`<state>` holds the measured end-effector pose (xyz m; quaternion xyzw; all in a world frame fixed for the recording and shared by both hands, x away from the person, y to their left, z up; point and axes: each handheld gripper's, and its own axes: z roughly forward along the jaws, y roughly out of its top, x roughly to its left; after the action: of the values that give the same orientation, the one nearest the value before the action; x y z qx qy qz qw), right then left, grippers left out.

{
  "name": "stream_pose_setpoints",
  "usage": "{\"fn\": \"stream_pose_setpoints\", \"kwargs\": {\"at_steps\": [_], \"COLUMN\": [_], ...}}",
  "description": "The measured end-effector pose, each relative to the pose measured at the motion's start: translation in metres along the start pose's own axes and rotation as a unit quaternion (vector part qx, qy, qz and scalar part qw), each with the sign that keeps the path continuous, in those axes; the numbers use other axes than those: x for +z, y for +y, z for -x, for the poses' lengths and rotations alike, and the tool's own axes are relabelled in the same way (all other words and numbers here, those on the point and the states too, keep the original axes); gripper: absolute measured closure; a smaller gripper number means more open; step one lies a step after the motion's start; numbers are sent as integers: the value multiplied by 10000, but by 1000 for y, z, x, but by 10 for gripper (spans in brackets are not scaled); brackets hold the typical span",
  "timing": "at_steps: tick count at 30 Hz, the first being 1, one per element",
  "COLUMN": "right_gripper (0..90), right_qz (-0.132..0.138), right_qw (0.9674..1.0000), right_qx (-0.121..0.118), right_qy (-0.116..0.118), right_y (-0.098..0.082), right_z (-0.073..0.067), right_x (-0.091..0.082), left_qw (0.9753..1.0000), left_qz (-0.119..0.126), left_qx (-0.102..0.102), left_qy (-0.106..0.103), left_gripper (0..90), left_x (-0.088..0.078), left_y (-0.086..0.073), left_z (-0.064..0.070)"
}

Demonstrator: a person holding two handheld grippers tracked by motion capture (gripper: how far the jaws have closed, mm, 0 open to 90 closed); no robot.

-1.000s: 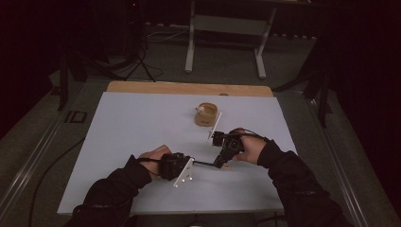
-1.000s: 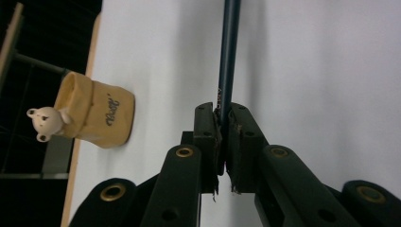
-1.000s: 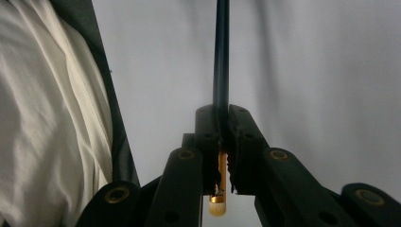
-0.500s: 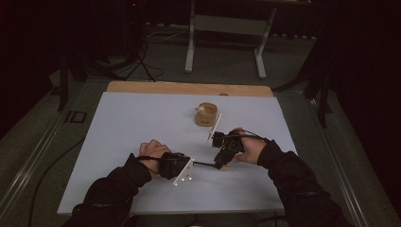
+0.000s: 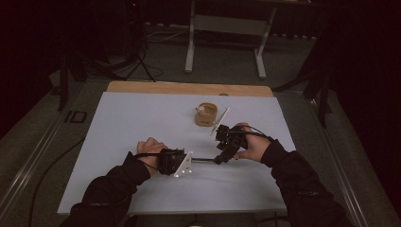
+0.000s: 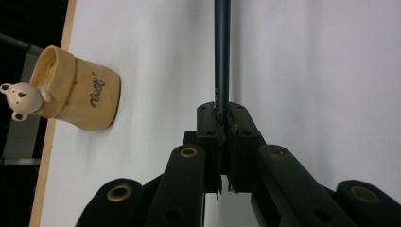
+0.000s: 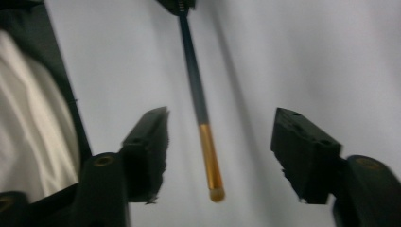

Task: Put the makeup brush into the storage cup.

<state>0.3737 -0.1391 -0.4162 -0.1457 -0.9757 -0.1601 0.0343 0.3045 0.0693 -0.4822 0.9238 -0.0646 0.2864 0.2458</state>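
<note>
A thin dark pen with a gold end lies level just above the white table. My left gripper is shut on its dark end, seen in the high view at the left gripper. My right gripper has just been opening. Its jaws stand apart on either side of the gold end without touching it. In the high view the right gripper meets the pen from the right. A tan pen holder with a small bear stands behind the grippers.
A wooden strip runs along the table's far edge. Metal stand legs rise from the dark floor beyond it. Cables trail from both grippers over the person's dark sleeves.
Both hands and the pen keep their places in the high view. The spread of the right jaws is too small to tell there.
</note>
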Motion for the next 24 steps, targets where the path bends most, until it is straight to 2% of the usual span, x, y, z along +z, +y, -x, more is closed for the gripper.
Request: {"fn": "stream_pose_setpoints", "kwargs": {"at_steps": [2, 4, 8, 10, 13, 14, 15, 17, 18, 19, 21, 22, 23, 24], "right_gripper": [326, 281, 152, 127, 110, 110, 109, 107, 107, 107, 108, 108, 109, 114], "right_qz": [84, 138, 374, 497, 697, 731, 804, 872, 1034, 1034, 1249, 1249, 1490, 1569], "right_qw": [9999, 9998, 9990, 9982, 9967, 9963, 9958, 9952, 9929, 9929, 9898, 9898, 9854, 9838], "right_qx": [-44, -52, 63, 122, 118, 93, 56, -2, 49, 49, 9, 9, -52, -76], "right_qy": [-71, -128, -257, -307, -389, -450, -434, -435, -586, -586, -687, -687, -821, -868], "right_y": [-1, -2, -3, -4, -5, -6, -7, -8, -9, -9, -11, -11, -13, -14], "right_z": [-1, -3, -3, -2, -1, -1, -1, -1, -4, -4, -7, -7, -9, -10], "right_x": [-4, -7, -14, -18, -28, -31, -35, -38, -43, -43, -48, -48, -51, -53], "left_qw": [9999, 9999, 9993, 9993, 9990, 9988, 9983, 9978, 9959, 9959, 9936, 9936, 9925, 9908], "left_qz": [11, -10, -30, -24, -51, -49, 21, 81, 208, 208, 246, 246, 251, 260], "left_qx": [-112, -117, -311, -270, -329, -364, -490, -554, -797, -797, -1022, -1022, -1127, -1236], "left_qy": [-98, -124, -211, -265, -301, -335, -317, -359, -366, -366, -411, -411, -401, -485], "left_gripper": [861, 861, 861, 861, 862, 862, 862, 862, 862, 862, 861, 861, 862, 862], "left_x": [0, 0, 0, -1, -2, -2, -2, -3, -3, -3, -5, -5, -6, -6], "left_y": [0, -1, -1, -1, -1, -1, -2, -2, -2, -2, -2, -2, -3, -3], "left_z": [-1, -2, -4, -5, -6, -7, -7, -9, -10, -10, -14, -14, -15, -17]}}
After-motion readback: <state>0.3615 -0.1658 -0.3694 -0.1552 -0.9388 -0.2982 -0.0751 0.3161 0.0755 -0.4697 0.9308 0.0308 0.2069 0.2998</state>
